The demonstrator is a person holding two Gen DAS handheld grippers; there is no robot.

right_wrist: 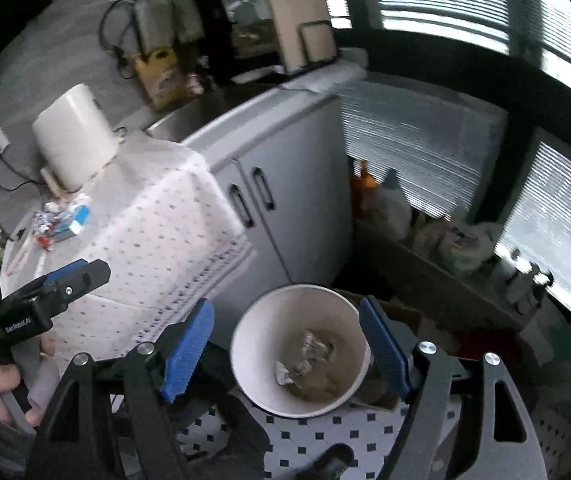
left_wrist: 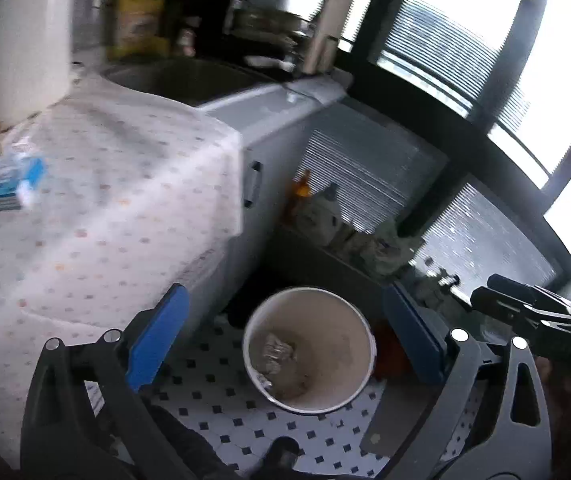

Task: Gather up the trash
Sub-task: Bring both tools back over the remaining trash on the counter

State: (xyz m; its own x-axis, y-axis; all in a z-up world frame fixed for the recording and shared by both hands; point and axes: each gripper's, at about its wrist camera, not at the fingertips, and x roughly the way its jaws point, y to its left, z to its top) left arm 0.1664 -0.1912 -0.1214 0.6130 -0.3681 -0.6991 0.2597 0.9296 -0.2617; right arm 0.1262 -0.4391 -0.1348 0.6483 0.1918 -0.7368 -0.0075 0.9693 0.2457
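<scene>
Sitting on floor: the white bin (left_wrist: 309,350) stands upright on the black-and-white tiled floor (left_wrist: 213,396), just beside the grey cabinet (right_wrist: 285,184).
Bin contents: crumpled foil-like scraps (right_wrist: 309,354) lie at its bottom; it looks mostly empty.
Remaining trash: wrappers and a blue packet (right_wrist: 63,222) lie on the dotted tablecloth (right_wrist: 157,240), well apart from the bin.
Handling, judged: the scraps look light, soft and crushable; a pinch across the bulk of 1 piece should hold. The flat packet may need taking by an edge.
Left gripper (left_wrist: 285,336): hangs above the bin, its 2 blue fingers (left_wrist: 157,336) spread wide, holding nothing.
Right gripper (right_wrist: 285,344): also over the bin, fingers (right_wrist: 187,350) wide apart and empty.
Risk, judged: thin foil could slip from smooth pads.
</scene>
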